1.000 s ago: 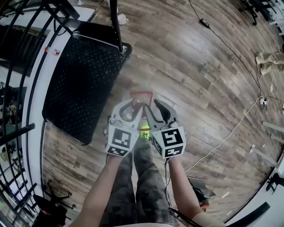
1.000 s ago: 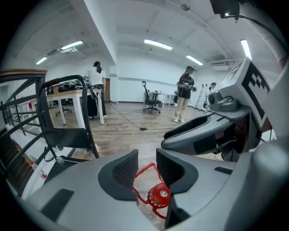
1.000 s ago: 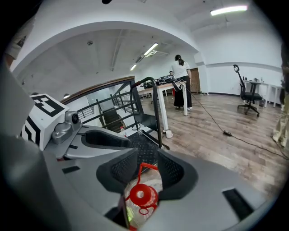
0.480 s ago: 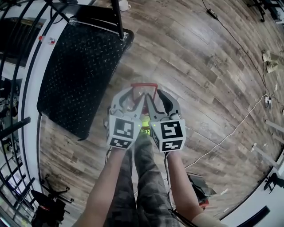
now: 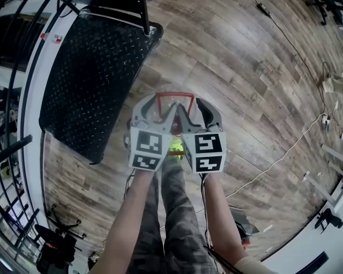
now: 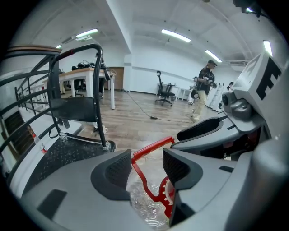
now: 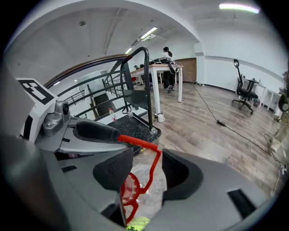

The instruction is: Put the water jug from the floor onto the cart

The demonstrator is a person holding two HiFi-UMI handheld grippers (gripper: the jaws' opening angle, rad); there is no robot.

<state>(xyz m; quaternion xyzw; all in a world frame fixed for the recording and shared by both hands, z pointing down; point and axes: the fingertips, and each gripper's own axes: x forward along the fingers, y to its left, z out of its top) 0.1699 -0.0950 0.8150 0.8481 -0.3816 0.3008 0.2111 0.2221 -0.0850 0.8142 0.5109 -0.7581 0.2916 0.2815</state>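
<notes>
The water jug (image 5: 167, 108) is clear plastic with a red cap and a red bail handle (image 5: 174, 95). It stands on the wooden floor by the person's feet, next to the black cart (image 5: 91, 75). My left gripper (image 5: 156, 113) and right gripper (image 5: 194, 113) hang side by side over its top. Both sets of jaws have just been opening. In the left gripper view the handle's red arm (image 6: 141, 177) runs through the gap of the left gripper (image 6: 145, 169), clear of the pads. The right gripper (image 7: 146, 171) likewise straddles the other arm of the handle (image 7: 155, 170) without pressing it.
The cart's upright push bar (image 5: 143, 16) rises at its far end. A black railing (image 5: 21, 144) runs along the left. Cables (image 5: 278, 160) trail over the floor at right. A white cup (image 7: 160, 118) sits by the cart. A person (image 6: 203, 88) and an office chair (image 6: 165, 92) are far off.
Both grippers have sunk toward the jug and their jaws have spread wider. The red handle, earlier ahead of the fingertips, now lies between them.
</notes>
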